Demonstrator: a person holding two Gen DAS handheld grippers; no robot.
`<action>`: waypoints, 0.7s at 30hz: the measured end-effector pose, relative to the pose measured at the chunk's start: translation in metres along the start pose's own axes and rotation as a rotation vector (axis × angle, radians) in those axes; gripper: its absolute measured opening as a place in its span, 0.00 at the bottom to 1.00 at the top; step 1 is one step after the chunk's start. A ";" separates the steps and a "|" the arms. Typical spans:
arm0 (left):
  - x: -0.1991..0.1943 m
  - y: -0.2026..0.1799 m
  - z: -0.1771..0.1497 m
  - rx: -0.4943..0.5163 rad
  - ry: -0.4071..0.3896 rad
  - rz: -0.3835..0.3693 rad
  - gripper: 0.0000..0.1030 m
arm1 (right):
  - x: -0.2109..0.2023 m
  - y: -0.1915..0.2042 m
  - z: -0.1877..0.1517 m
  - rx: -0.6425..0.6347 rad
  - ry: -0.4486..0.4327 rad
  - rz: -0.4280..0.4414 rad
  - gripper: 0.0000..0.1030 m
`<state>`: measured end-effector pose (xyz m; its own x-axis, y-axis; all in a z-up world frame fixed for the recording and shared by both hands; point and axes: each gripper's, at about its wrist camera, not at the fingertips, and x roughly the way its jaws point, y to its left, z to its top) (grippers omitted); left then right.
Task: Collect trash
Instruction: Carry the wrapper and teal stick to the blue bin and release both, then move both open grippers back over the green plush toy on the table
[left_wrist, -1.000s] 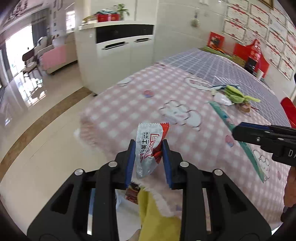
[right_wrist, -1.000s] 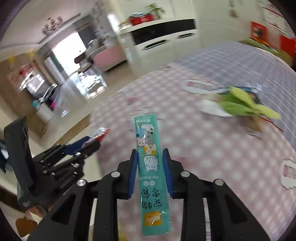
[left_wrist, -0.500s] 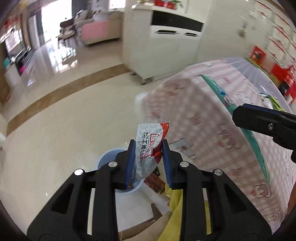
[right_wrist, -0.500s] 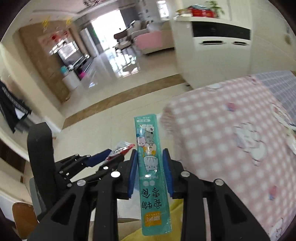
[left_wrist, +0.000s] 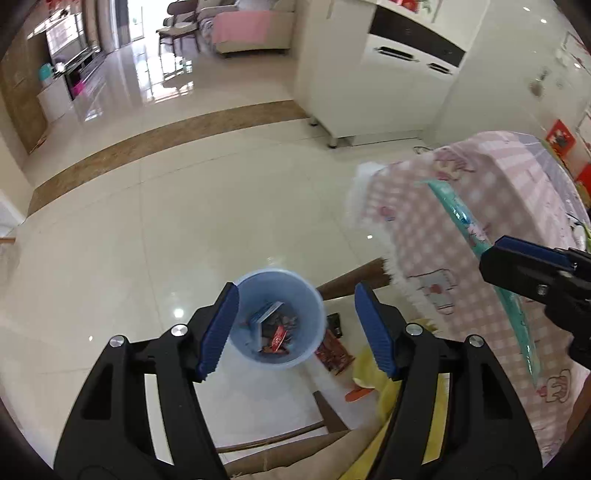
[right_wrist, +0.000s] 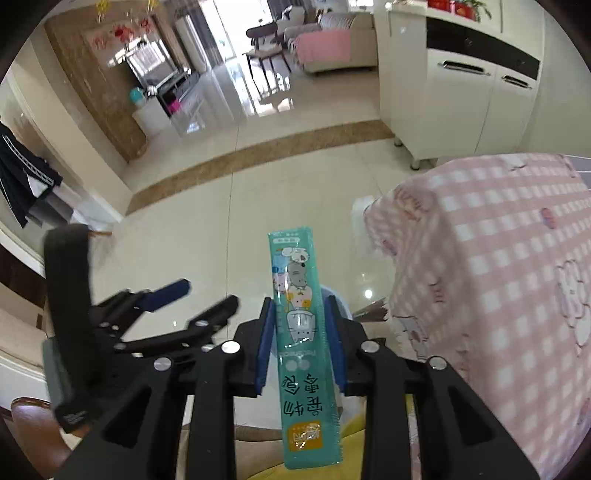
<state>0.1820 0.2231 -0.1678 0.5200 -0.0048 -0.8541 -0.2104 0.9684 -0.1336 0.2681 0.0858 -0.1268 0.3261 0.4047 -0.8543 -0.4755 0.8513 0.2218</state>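
My left gripper (left_wrist: 295, 328) is open and empty, right above a light blue trash bin (left_wrist: 314, 306) on the floor. The bin holds several wrappers, among them a red and white one (left_wrist: 279, 338). My right gripper (right_wrist: 300, 345) is shut on a long teal pet-snack sachet (right_wrist: 301, 332) and holds it upright beside the table's corner. The same sachet (left_wrist: 465, 221) and the right gripper (left_wrist: 532, 269) show at the right of the left wrist view. The left gripper (right_wrist: 192, 302) shows open at the left of the right wrist view.
A table with a pink checked cloth (left_wrist: 498, 206) stands to the right of the bin. A red wrapper (left_wrist: 334, 354) and an orange scrap (left_wrist: 360, 393) lie on the floor beside the bin. A white cabinet (left_wrist: 399, 81) stands behind. A yellow cloth (left_wrist: 373, 376) is below.
My left gripper swung from the table to above the bin, opened, and let go of the red and white wrapper. My right gripper followed toward the bin, still shut on the sachet.
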 end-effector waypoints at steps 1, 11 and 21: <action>0.000 0.004 -0.001 -0.008 0.003 0.012 0.63 | 0.011 0.004 0.002 -0.007 0.020 -0.006 0.27; -0.010 0.050 -0.016 -0.096 0.019 0.091 0.63 | 0.090 0.036 0.019 -0.022 0.168 -0.003 0.76; -0.012 0.042 -0.015 -0.091 0.007 0.104 0.63 | 0.067 0.009 0.011 0.000 0.159 0.017 0.76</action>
<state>0.1544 0.2600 -0.1708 0.4855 0.0918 -0.8694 -0.3372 0.9372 -0.0894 0.2947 0.1242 -0.1773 0.1846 0.3609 -0.9141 -0.4793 0.8451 0.2369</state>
